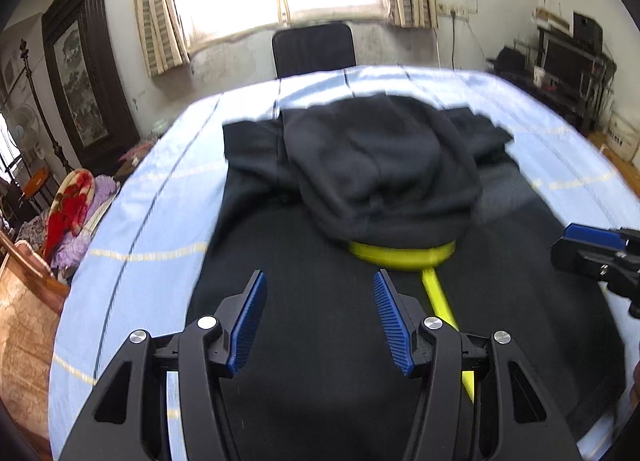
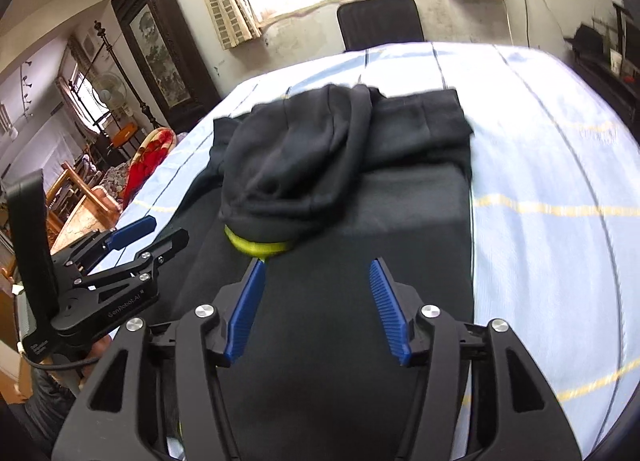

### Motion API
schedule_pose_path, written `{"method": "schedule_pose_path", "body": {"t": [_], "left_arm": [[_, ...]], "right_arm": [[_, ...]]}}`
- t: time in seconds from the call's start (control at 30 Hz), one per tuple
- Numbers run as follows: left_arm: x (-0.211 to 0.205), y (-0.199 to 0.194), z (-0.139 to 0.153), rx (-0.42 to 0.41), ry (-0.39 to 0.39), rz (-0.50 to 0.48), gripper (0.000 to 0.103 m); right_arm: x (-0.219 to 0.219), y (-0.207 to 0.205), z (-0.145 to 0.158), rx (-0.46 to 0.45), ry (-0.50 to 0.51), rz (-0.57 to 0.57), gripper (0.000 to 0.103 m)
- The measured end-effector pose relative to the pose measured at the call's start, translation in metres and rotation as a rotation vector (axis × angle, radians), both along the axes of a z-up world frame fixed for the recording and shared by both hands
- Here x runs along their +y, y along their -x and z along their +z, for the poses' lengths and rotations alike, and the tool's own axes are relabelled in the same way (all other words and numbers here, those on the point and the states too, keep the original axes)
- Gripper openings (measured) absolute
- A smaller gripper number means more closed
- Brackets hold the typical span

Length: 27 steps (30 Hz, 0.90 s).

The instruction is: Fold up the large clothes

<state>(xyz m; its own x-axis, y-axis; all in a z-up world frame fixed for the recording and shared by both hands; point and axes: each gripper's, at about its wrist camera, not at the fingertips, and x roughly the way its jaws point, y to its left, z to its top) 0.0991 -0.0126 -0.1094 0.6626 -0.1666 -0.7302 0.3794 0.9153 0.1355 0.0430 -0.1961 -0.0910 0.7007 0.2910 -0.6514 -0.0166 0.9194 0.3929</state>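
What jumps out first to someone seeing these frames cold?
The black hoodie spread down the middle of the light-blue striped sheet, hood flopped onto its back. A bright yellow collar band peeks out under the hood. Both the left gripper and right gripper hang open above the near fabric, holding nothing.

I see the hoodie (image 1: 360, 221) lying mid-bed (image 1: 140, 221), its hood (image 1: 380, 165) flopped back over its body, sleeves folded across behind. Chair (image 1: 314, 47) beyond the bed's far edge. Both grippers hover over the near hem.
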Motion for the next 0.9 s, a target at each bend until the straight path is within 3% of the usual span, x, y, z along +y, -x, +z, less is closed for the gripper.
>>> {"method": "schedule_pose_path", "body": {"t": [0.13,0.23,0.4,0.5,0.67,0.77,0.9], "left_arm": [[0.004,0.01,-0.026,0.085,-0.078,0.003,0.057],[0.008,0.015,-0.028,0.084,-0.096,0.015,0.063],[0.047,0.022,-0.007,0.056,-0.038,0.094,0.063],[0.086,0.023,-0.002,0.072,-0.012,0.163,0.063],[0.134,0.026,-0.016,0.181,0.055,0.227,0.063],[0.139,0.028,-0.023,0.247,0.117,0.193,0.063],[0.127,0.034,-0.024,0.235,0.096,0.144,0.061]], "right_arm": [[0.006,0.007,-0.031,0.113,0.009,0.024,0.062],[0.008,0.015,-0.029,0.106,0.022,0.028,0.062],[-0.025,0.045,0.001,0.004,-0.062,-0.031,0.062],[-0.046,0.061,0.007,0.003,-0.062,-0.073,0.062],[-0.074,0.082,-0.01,0.051,-0.125,-0.099,0.062],[-0.076,0.087,-0.027,0.09,-0.184,-0.086,0.062],[-0.068,0.088,-0.04,0.125,-0.217,-0.059,0.062]]}}
